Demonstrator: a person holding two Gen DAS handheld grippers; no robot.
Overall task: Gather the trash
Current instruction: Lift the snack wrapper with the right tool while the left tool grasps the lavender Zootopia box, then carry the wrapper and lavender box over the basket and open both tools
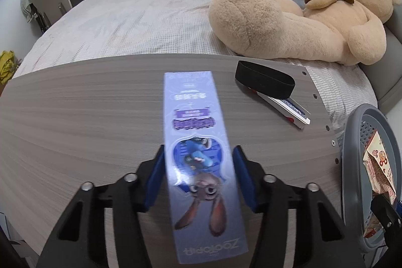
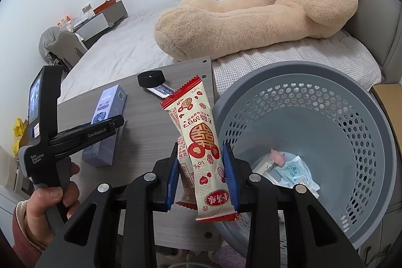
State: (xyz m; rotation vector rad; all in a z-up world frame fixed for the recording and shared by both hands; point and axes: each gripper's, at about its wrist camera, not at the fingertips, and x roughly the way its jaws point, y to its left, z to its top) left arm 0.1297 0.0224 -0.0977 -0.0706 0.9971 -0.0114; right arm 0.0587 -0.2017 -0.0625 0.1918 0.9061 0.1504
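A long purple box [image 1: 193, 104] with a cartoon rabbit lies on the grey wood table [image 1: 75, 117]. My left gripper [image 1: 198, 152] is shut on it, a blue pad against each long side. In the right wrist view the same box [image 2: 108, 102] sits under the left gripper [image 2: 113, 124], which a hand holds. My right gripper [image 2: 201, 150] is shut on red and white snack wrappers [image 2: 198, 117], which stand upright between the pads, just left of the rim of the grey perforated bin [image 2: 326, 82]. Several pieces of trash [image 2: 289, 172] lie at the bin's bottom.
A black elastic band [image 1: 263, 82] rests on a pack of cards [image 1: 294, 112] near the table's far right corner. Behind the table is a bed with a big teddy bear [image 1: 289, 16] and pillows. The bin [image 1: 351, 137] stands off the table's right edge.
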